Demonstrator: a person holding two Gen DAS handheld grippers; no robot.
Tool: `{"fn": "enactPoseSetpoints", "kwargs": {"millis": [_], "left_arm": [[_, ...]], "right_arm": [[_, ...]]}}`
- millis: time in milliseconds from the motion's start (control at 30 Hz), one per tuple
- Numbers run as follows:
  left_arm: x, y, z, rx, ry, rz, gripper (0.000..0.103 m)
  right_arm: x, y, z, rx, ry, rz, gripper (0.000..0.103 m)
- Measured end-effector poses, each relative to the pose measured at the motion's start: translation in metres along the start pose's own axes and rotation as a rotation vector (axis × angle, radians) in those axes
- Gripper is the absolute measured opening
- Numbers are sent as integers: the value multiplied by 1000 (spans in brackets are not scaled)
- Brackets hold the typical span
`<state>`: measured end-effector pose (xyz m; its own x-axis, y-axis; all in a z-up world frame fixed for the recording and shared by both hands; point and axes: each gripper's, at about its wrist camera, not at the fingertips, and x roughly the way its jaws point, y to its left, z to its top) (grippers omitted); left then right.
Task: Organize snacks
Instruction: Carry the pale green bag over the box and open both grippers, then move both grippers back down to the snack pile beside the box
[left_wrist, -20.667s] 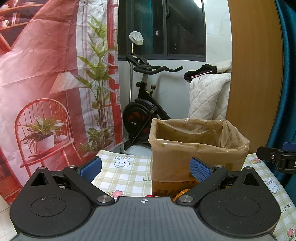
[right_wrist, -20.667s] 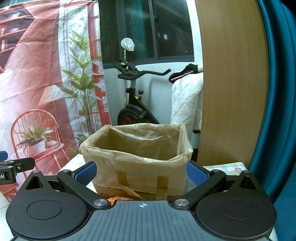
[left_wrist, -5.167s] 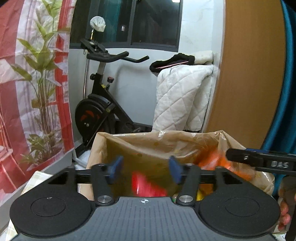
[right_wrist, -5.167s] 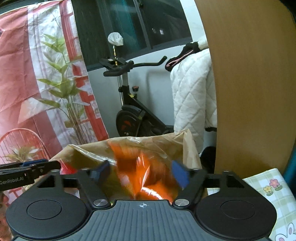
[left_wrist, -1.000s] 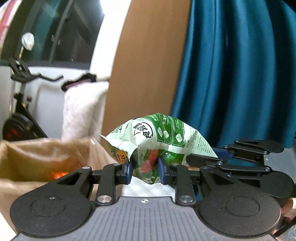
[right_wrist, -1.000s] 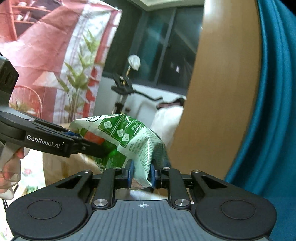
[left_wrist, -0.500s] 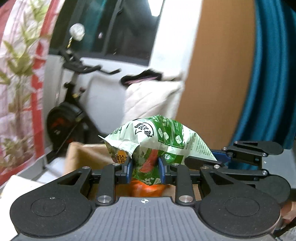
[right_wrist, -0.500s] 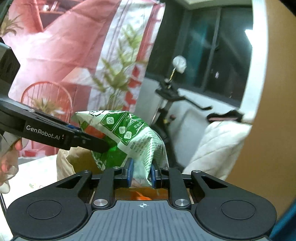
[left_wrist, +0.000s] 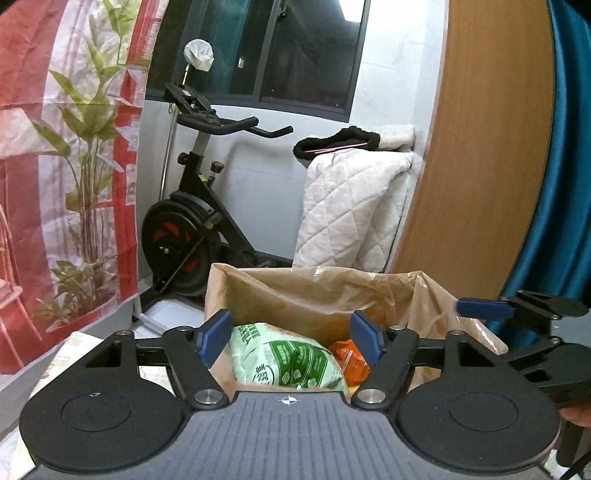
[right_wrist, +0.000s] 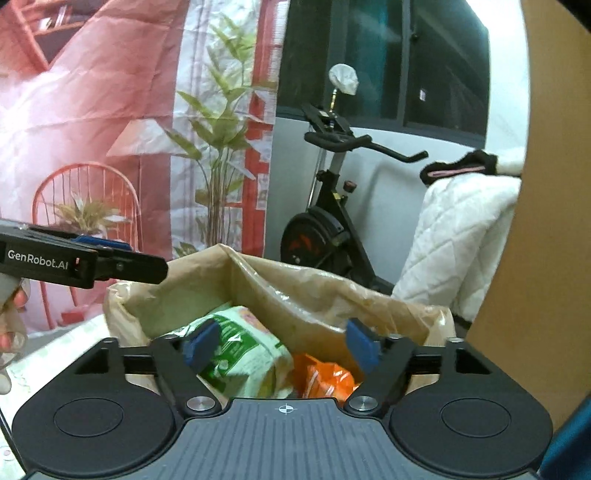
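A green snack bag (left_wrist: 284, 360) lies inside the brown plastic-lined box (left_wrist: 321, 295), next to an orange snack bag (left_wrist: 349, 360). My left gripper (left_wrist: 290, 334) is open and empty just above the box's near side. My right gripper (right_wrist: 282, 345) is open and empty over the same box (right_wrist: 295, 291), above the green bag (right_wrist: 240, 354) and the orange bag (right_wrist: 325, 376). The right gripper shows at the right edge of the left wrist view (left_wrist: 517, 314); the left one shows at the left of the right wrist view (right_wrist: 85, 258).
A black exercise bike (left_wrist: 192, 218) stands behind the box. A white quilted blanket (left_wrist: 351, 206) hangs beside a wooden panel (left_wrist: 480, 147). A red printed backdrop (left_wrist: 55, 147) is on the left. A teal curtain (left_wrist: 569, 184) is at the right.
Both grippers opened and let go of the green snack bag, which dropped into the box. Both views now face the box and the bike.
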<state>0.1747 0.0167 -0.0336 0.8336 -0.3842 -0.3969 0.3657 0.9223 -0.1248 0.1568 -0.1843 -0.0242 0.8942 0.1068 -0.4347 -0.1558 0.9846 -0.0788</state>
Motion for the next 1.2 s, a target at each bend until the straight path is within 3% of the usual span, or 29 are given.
{"fn": "enactPoseSetpoints", "kwargs": {"millis": [167, 700, 1100, 1200], "left_arm": [[-20, -2, -7, 13, 2, 39, 92], [-87, -12, -49, 81, 30, 114, 94], [-115, -2, -96, 36, 67, 112, 94], [-115, 6, -112, 3, 88, 112, 93]], "right_arm": [[-29, -11, -14, 88, 7, 18, 102], [-94, -17, -89, 312, -37, -15, 103], [-108, -8, -161, 374, -65, -55, 103], [-107, -5, -176, 378, -33, -73, 103]]}}
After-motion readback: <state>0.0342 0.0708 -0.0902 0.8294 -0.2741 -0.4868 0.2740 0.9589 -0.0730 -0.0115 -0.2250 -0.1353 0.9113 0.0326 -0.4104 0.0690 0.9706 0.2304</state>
